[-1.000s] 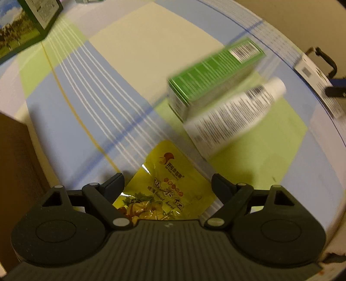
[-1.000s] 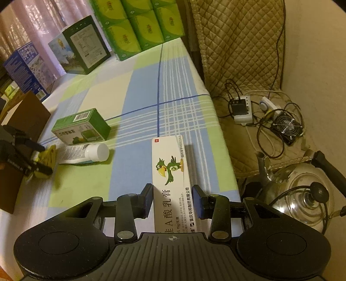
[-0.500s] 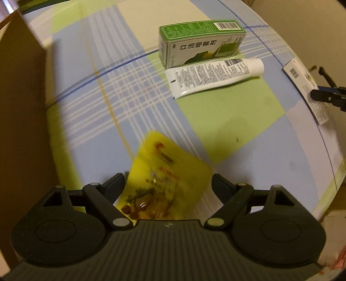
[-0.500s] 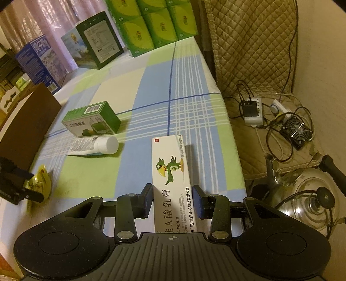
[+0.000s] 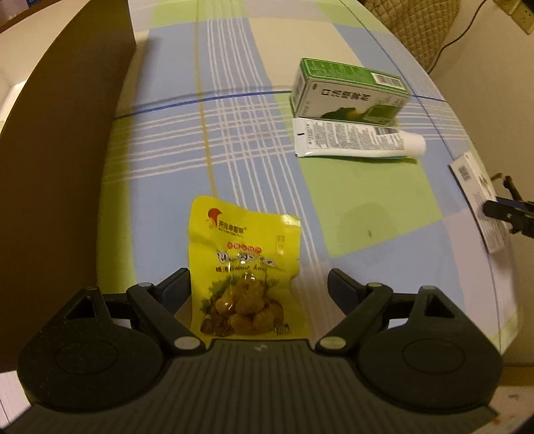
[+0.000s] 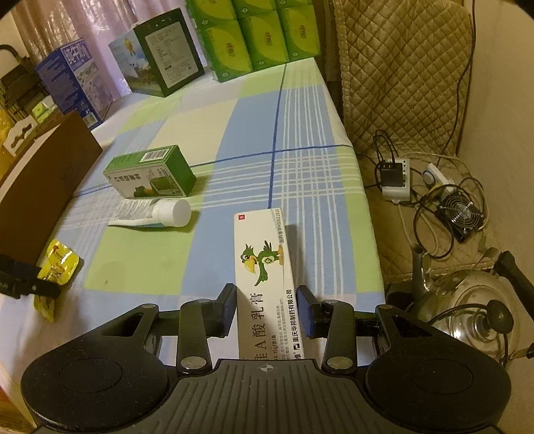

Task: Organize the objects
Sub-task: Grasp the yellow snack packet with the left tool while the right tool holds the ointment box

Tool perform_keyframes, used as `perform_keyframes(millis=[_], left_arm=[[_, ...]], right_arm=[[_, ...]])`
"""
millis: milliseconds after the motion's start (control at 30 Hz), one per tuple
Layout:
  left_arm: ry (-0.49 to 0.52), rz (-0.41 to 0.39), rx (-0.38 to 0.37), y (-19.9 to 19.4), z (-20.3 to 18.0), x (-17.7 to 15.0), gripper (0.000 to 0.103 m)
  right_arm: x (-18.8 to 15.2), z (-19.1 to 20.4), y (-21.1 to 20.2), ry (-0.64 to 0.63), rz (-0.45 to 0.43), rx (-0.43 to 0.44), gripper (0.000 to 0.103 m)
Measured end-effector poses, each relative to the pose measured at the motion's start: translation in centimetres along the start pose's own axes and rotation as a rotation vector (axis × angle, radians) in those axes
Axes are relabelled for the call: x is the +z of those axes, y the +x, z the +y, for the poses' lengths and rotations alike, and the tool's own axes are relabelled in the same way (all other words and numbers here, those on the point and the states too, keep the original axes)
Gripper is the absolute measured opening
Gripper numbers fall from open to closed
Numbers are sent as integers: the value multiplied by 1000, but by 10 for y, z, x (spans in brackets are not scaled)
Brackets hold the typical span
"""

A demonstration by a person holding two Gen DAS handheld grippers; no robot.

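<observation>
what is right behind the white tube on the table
The green box lies just behind the white tube, alongside it on the plaid tablecloth. Whether they touch is hidden.

Dim, warm yellowish light. Table under a checked cloth (image 6: 300, 173) of blue, green and cream. Far edge: pale curtain (image 6: 83, 30). Right: quilted tan cover (image 6: 400, 66). Floor at right: power strip (image 6: 395, 178), small fan (image 6: 462, 212), steel kettle (image 6: 474, 310).
</observation>
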State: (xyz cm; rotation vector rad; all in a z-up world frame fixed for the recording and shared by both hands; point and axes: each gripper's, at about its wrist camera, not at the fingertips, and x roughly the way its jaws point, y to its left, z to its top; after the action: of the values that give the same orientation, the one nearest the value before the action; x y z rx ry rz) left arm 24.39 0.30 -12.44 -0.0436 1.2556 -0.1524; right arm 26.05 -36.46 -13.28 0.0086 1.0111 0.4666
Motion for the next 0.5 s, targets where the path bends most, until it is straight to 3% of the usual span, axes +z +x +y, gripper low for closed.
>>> perform_keyframes(millis=[300, 400, 500], left_arm=[[91, 8, 62, 9, -2, -10, 76], [61, -4, 56, 8, 2, -6, 66], [42, -14, 54, 6, 4, -6, 65]], right_arm=[[-2, 3, 0, -20, -12, -8, 36], [-2, 4, 1, -20, -7, -10, 36], [-2, 5, 2, -24, -6, -13, 36]])
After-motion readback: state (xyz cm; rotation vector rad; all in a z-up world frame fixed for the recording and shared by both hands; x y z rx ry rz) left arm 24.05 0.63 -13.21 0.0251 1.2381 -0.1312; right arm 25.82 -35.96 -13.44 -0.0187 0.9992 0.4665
